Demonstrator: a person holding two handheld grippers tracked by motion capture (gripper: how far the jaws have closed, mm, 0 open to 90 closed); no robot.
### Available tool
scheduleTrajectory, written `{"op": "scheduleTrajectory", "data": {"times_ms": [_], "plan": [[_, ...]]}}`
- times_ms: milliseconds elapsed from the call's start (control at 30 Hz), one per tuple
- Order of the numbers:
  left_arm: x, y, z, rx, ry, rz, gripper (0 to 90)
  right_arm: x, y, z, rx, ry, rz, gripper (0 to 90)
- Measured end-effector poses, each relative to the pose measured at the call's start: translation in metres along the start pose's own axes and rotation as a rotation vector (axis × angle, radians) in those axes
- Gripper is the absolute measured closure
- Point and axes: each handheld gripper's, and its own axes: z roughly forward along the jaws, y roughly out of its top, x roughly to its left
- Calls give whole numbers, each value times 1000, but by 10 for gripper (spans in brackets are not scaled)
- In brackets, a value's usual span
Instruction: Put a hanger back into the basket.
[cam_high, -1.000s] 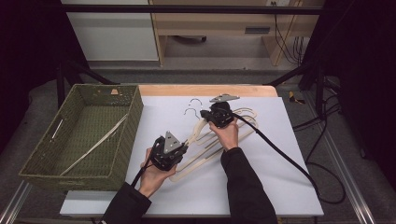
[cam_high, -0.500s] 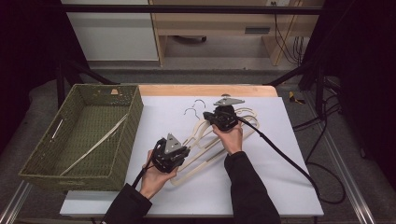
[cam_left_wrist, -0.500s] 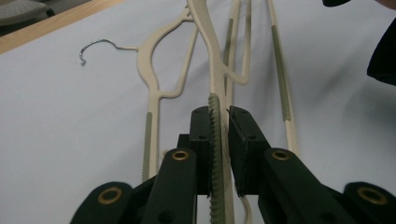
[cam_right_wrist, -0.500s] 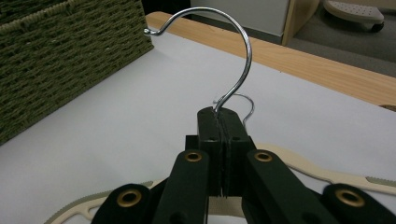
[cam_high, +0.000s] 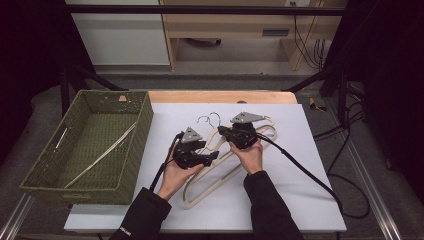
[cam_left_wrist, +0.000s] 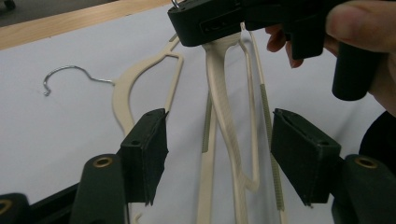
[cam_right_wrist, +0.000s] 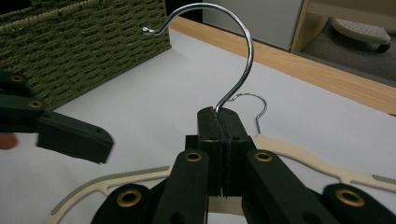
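No brand, label or writing can be read on anything here. The right hand-held gripper (cam_high: 239, 134) has its jaws clamped tight on the neck of a cream hanger (cam_high: 227, 165), right at the base of its metal hook (cam_right_wrist: 224, 51); in the right gripper view the two black jaws meet with the wire squeezed between them and the hook curling up above them. That hanger is lifted at the hook end, its arms sloping down toward the white counter (cam_high: 300, 200) near the person's wrists. The left hand-held gripper (cam_high: 207, 156) has just been opening its jaws: in the left gripper view they stand well apart, the pads pressing on nothing, with the cream arms of the held hanger running down between them (the ribbed grip strips on the arms show plainly). It sits just left of the right one, over the hanger's middle. A second hanger (cam_left_wrist: 140, 79) lies flat on the counter behind, its own hook (cam_left_wrist: 70, 74) pointing toward the counter's wooden far edge (cam_high: 220, 96). To the left stands a green woven basket (cam_high: 135, 150), touching the counter's left side, with one pale hanger (cam_high: 100, 155) lying slantwise inside it. Black cables trail from both grippers across the counter.
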Motion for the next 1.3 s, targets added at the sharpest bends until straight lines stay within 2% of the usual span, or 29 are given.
{"op": "scheduleTrajectory", "data": {"times_ms": [100, 167, 200, 300, 333, 367, 433, 500, 533, 633, 733, 833, 933, 967, 1000, 1067, 1100, 1167, 1233, 1267, 1300], "plan": [[-1, 6, 14, 18, -20, -16, 468, 0, -1, -4, -12, 9, -6, 896], [-1, 7, 17, 19, -19, -19, 537, 1, -1, -6, -21, 14, -7, 896], [-1, 7, 22, 22, -35, -34, 575, 2, -1, -7, -24, 17, -4, 896], [-1, 6, 25, 33, -49, -46, 705, 3, -1, -9, -31, 23, -9, 896], [-1, 6, 25, 36, -81, -64, 745, 4, -1, -12, -32, 25, -22, 896], [-1, 6, 25, 36, -81, -64, 787, 5, -1, -13, -36, 23, -20, 896], [-3, 6, 24, 34, -70, -68, 794, 5, -1, -15, -35, 26, -20, 895], [-2, 6, 21, 28, -94, -85, 812, 7, 0, -21, -50, 33, -19, 893], [-4, 6, 16, 9, -104, -85, 819, 8, 0, -24, -60, 32, -19, 890], [-7, 6, 13, 0, -99, -74, 854, 10, 1, -31, -70, 44, -14, 881], [-13, 4, 4, -22, -83, -32, 858, 16, 3, -48, -93, 72, -23, 800], [-15, 3, -3, -40, -114, -30, 859, 22, 3, -63, -109, 96, -35, 731], [-18, 3, -9, -50, -96, -3, 859, 26, 0, -81, -123, 89, -46, 635], [-20, 3, -12, -57, -89, 7, 859, 26, 0, -81, -123, 89, -46, 635], [-20, 4, -15, -63, -92, 14, 859, 27, -3, -92, -137, 77, -46, 540], [-22, 5, -27, -84, -100, 28, 859, 27, -6, -104, -150, 60, -52, 470], [-22, 5, -27, -84, -100, 28, 859, 26, -9, -110, -160, 58, -45, 428], [-23, 8, -40, -99, -81, 54, 859, 24, -13, -121, -170, 57, -23, 357], [-23, 9, -45, -103, -78, 60, 859, 23, -16, -126, -182, 51, -14, 330], [-23, 11, -53, -108, -76, 69, 859, 20, -22, -135, -190, 40, 3, 264], [-23, 11, -57, -114, -75, 71, 859, 19, -25, -139, -191, 32, 11, 235]]}}
